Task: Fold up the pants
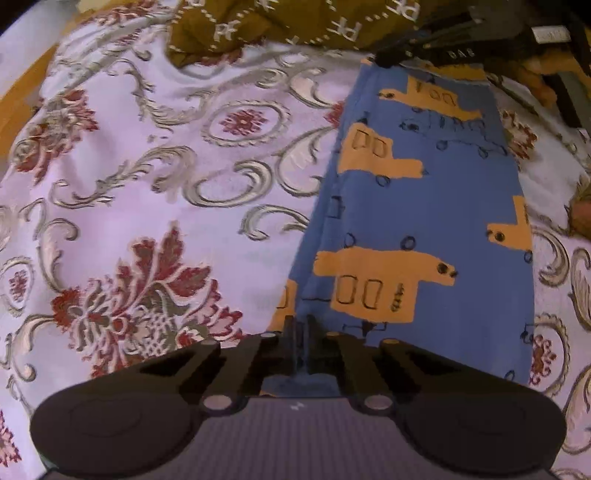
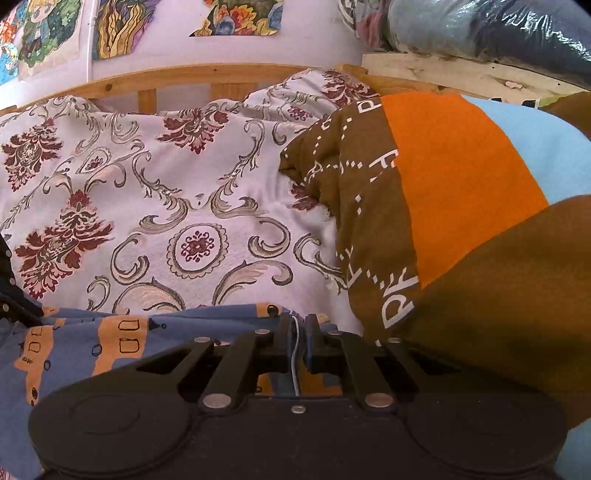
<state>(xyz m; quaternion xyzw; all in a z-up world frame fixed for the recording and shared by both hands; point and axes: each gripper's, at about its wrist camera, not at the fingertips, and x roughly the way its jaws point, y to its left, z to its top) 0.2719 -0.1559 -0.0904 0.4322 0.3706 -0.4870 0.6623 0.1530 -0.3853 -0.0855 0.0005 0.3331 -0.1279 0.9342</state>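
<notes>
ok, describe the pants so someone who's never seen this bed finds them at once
Start from the bedspread, pale with red flowers and grey scrolls. The pants lie on it as a long flat strip, near a brown lettered blanket. They alone are blue, printed with orange vehicles, and the left gripper and right gripper each pinch an end.

Bright, even light; slight blur; fisheye-bent, dark corners

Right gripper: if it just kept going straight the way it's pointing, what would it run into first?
Probably the floral bedspread just beyond the pants edge the right gripper is pinching; the brown patterned blanket sits off to its right. Depth is hard to judge.
</notes>
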